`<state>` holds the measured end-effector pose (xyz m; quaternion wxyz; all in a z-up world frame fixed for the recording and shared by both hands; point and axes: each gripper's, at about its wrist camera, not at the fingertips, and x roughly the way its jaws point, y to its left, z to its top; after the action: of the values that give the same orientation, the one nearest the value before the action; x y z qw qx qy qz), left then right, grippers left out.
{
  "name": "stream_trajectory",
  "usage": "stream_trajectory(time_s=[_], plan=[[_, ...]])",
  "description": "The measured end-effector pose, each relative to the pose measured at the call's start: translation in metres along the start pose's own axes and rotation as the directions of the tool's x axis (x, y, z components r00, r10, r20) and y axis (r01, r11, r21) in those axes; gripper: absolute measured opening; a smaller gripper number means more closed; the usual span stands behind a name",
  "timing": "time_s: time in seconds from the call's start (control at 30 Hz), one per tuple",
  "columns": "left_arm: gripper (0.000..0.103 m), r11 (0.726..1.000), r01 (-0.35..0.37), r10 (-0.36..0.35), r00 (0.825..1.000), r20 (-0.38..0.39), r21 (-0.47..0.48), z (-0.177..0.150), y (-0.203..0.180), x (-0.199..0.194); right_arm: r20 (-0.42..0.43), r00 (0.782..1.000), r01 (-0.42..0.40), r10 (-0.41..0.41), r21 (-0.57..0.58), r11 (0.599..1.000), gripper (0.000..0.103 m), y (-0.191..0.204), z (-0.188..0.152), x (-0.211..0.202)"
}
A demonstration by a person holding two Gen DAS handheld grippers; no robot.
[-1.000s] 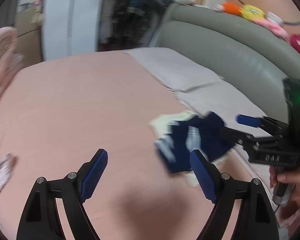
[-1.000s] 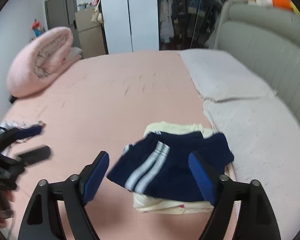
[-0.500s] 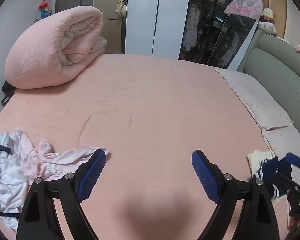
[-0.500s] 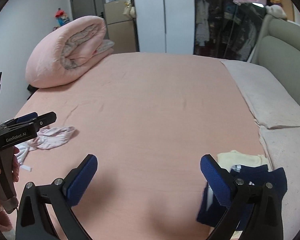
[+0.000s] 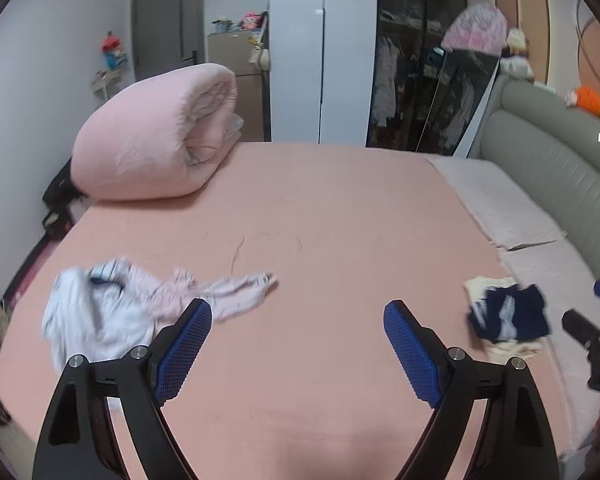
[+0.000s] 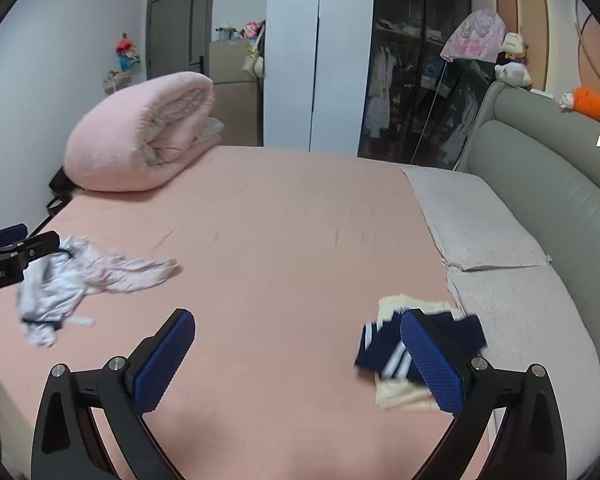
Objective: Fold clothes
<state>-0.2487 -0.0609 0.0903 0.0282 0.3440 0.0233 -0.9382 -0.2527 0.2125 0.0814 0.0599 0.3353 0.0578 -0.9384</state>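
We hold both hand-held grippers, left (image 5: 298, 354) and right (image 6: 298, 362), wide open and empty; grabbing the crumpled white-and-pink garment pile (image 5: 112, 308) risks lifting several pieces together.

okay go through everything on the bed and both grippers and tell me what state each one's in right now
Left hand-held gripper: open, empty.
Right hand-held gripper: open, empty.
Navy striped shorts: folded, lying on the cream garment.
Cream garment: folded, bottom of the stack.
White and pink clothes: crumpled, unfolded.
Pink duvet: rolled up at the bed's far corner.
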Motion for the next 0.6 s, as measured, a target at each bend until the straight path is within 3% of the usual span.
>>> stream_trajectory(time_s=[0.3,0.37,0.47,0.53,0.6], plan=[[0.088,0.996,0.049,-0.051,0.998,0.031,0.068,-0.081,0.000,-0.105,-0.011,0.994,-0.105,0.105,-0.004,0.994,0.103,0.018,-0.089,-0.127],[0.088,0.992,0.110,-0.111,0.994,0.005,0.063,-0.103,-0.001,-0.122,0.004,0.997,-0.075,0.075,0.003,0.997,0.103,0.020,-0.111,-0.142],[0.088,0.996,0.072,-0.074,0.997,0.025,0.053,-0.125,-0.002,-0.140,0.024,0.999,0.024,-0.024,0.007,1.000,0.103,0.028,-0.149,-0.159],[0.088,0.998,0.037,-0.039,0.998,0.048,0.041,-0.143,-0.004,-0.153,0.028,0.999,0.037,-0.037,0.018,0.999,0.103,0.030,-0.167,-0.169],[0.088,0.996,0.068,-0.070,0.997,0.032,0.050,-0.162,-0.006,-0.158,0.034,0.999,0.026,-0.028,0.059,0.998,0.103,0.030,-0.185,-0.182]])
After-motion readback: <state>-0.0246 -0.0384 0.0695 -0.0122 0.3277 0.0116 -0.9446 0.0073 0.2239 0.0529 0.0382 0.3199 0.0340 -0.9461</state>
